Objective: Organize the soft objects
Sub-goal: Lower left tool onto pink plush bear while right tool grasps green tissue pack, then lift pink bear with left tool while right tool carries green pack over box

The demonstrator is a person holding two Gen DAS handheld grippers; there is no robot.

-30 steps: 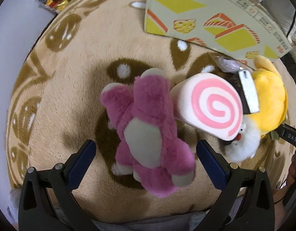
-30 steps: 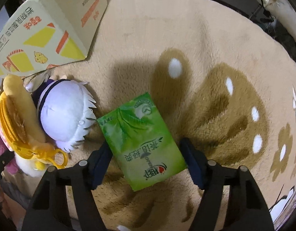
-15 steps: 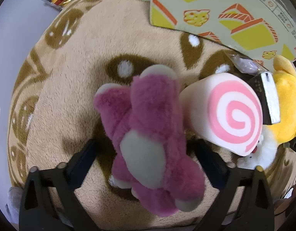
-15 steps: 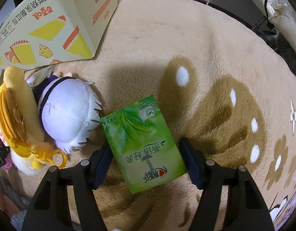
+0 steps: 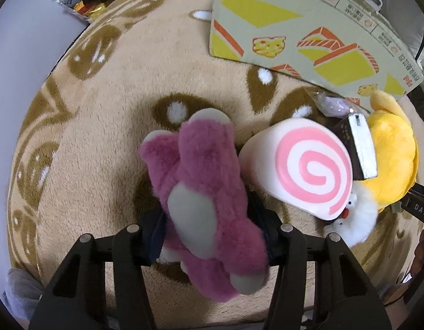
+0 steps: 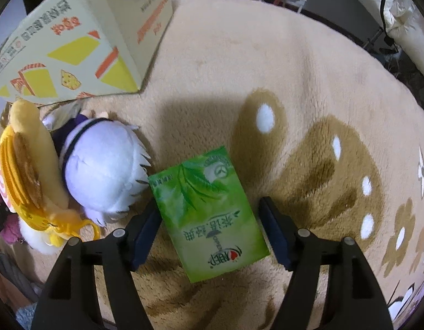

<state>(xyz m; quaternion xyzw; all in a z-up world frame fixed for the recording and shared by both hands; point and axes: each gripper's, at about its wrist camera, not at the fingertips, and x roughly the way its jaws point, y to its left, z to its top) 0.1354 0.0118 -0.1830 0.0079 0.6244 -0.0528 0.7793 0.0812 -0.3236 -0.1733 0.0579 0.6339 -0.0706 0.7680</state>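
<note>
Pads of the left gripper (image 5: 208, 236) pinch the pink bear (image 5: 203, 192) on the rug (image 5: 107, 126), a swirl cushion (image 5: 302, 167) touching it at 3 o'clock, while the right gripper (image 6: 209, 231) straddles the green tissue pack (image 6: 206, 211), jaws wide, beside a white doll (image 6: 102, 170) at 9 o'clock.

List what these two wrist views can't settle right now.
- Left wrist: the left tool has its fingertips buried behind the pink plush bear; contact unseen.
- Left wrist: the yellow plush is partly covered by the swirl cushion.
- Right wrist: the white-haired doll faces away.
- Right wrist: the cardboard box is cut off by the edge; its opening is unseen.
</note>
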